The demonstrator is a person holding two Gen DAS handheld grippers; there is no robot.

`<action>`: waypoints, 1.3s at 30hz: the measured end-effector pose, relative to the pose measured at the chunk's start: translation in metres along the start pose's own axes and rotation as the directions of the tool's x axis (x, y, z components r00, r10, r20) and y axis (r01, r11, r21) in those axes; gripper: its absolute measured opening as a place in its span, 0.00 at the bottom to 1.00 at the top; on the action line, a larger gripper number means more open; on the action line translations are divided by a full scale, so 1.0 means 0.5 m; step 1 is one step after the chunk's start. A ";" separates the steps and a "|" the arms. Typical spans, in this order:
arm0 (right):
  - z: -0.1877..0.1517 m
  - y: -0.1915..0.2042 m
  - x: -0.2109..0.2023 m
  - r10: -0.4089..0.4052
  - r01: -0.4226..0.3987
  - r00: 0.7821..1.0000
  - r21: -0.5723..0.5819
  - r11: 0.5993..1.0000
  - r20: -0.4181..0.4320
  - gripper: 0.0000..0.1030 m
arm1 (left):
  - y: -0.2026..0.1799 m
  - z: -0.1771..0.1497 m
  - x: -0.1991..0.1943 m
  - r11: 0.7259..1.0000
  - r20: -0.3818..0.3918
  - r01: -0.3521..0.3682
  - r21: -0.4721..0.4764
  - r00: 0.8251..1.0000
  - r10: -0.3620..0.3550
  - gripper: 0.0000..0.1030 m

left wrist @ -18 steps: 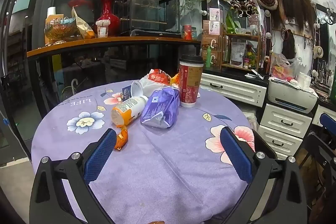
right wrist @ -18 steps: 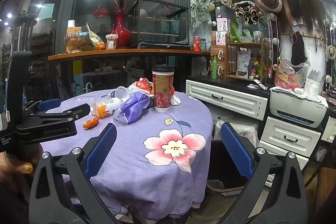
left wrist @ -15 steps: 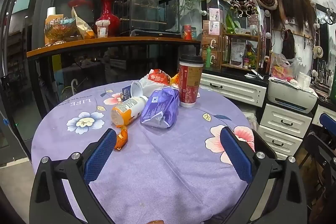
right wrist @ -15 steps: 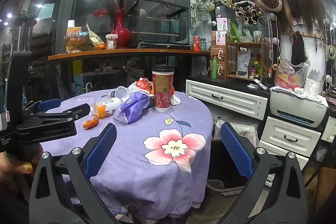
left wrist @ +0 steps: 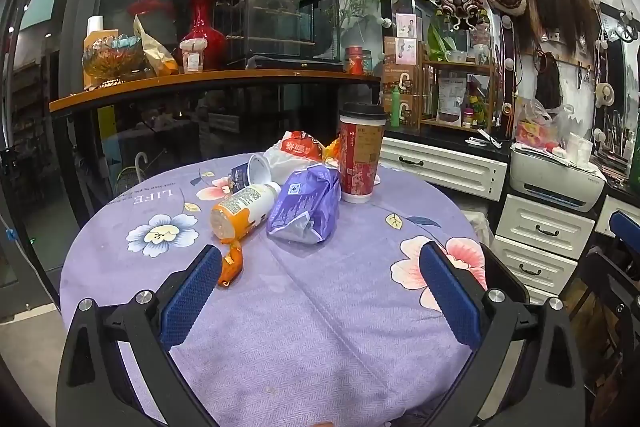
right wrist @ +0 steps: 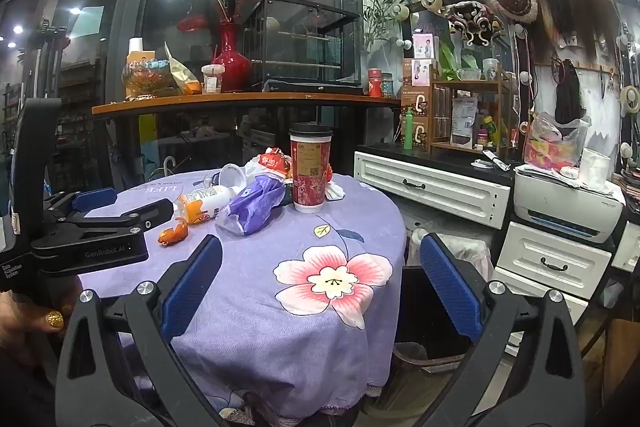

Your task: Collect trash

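Note:
Trash lies in a heap at the far middle of a round table under a purple flowered cloth [left wrist: 304, 307]. An upright red paper cup [left wrist: 361, 151] with a black lid stands at the heap's right. Beside it lie a crumpled purple packet [left wrist: 306, 207], a tipped white-and-orange bottle [left wrist: 244, 205], a small orange wrapper [left wrist: 231, 263], a tipped white cup [left wrist: 258, 171] and a red-and-white bag [left wrist: 298, 149]. My left gripper [left wrist: 320, 267] hovers open over the near cloth, short of the heap. My right gripper [right wrist: 320, 259] is open beyond the table's right edge, with the left gripper's body [right wrist: 96, 227] at its left.
A dark bin [right wrist: 424, 319] stands on the floor by the table's right side. White drawers [left wrist: 544, 231] and a printer [left wrist: 556, 179] line the right wall. A wooden counter [left wrist: 208, 83] with a red vase [left wrist: 202, 35] runs behind the table. A person's hand [right wrist: 28, 323] grips the left tool.

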State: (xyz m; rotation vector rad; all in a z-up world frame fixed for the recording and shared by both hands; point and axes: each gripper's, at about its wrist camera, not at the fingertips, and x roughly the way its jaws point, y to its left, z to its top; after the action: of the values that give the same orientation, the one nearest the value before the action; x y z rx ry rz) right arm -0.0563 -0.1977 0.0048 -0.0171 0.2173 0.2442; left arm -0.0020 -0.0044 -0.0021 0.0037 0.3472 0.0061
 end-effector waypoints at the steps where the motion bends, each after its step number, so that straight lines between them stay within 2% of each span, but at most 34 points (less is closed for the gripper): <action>1: 0.000 0.000 0.000 0.001 -0.001 1.000 0.000 1.000 0.000 0.95 | -0.002 -0.003 0.003 1.000 0.000 0.000 0.001 1.000 0.000 0.95; 39: 0.004 0.004 -0.001 0.002 -0.002 1.000 0.005 1.000 -0.005 0.95 | 0.008 -0.002 0.010 1.000 -0.004 0.009 0.014 1.000 -0.009 0.95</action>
State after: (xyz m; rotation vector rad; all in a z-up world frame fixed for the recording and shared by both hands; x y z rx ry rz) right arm -0.0569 -0.1957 0.0070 -0.0127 0.2224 0.2461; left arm 0.0025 -0.0006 -0.0047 0.0162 0.3514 -0.0055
